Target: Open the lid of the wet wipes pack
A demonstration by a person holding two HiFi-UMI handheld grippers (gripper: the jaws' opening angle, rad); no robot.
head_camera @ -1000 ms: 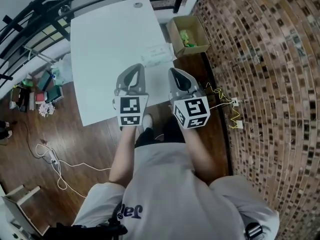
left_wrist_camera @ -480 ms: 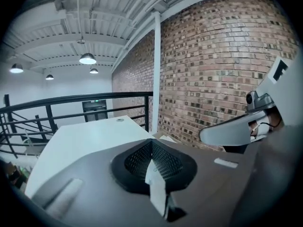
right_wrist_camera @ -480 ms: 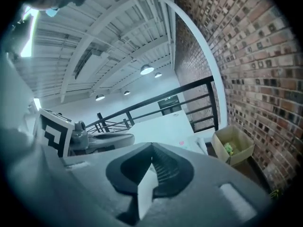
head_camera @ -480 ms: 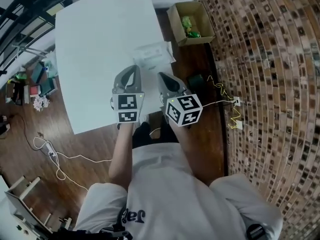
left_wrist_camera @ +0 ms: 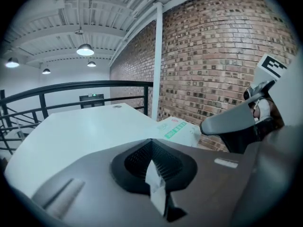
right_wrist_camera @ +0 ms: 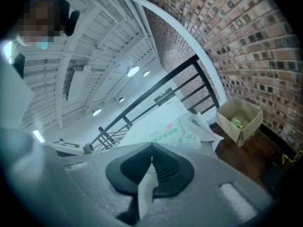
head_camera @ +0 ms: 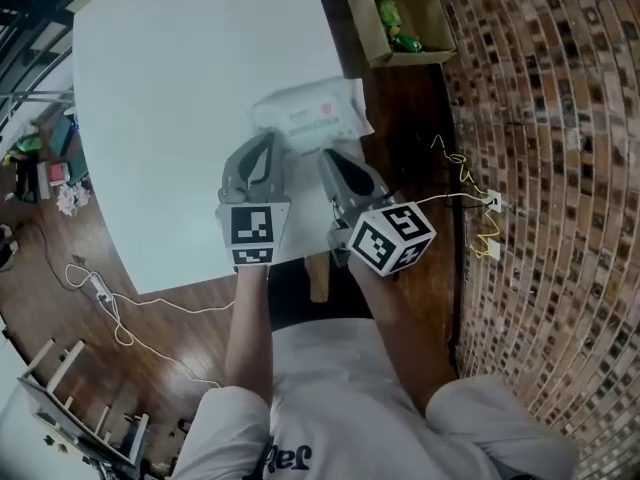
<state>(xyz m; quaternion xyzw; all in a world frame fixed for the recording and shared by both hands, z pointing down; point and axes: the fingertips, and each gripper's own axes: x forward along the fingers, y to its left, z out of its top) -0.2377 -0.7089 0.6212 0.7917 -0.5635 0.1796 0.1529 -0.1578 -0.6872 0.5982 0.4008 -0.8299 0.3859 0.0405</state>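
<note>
One wipes pack (head_camera: 312, 115), just beyond both grippers (head_camera: 268, 140) (head_camera: 329, 158)

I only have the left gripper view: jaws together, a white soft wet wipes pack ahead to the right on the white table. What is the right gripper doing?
Observer: The right gripper has its jaws together with nothing between them, and it is aimed at the white soft wet wipes pack.
Operator: Is either gripper on the pack?
Observer: It seems not. In the head view the left gripper and the right one both end at the pack's near edge.
Operator: What's past the right edge of the white table?
Observer: An open brown cardboard box holding green items. It stands on the dark wood floor by the brick wall.
</note>
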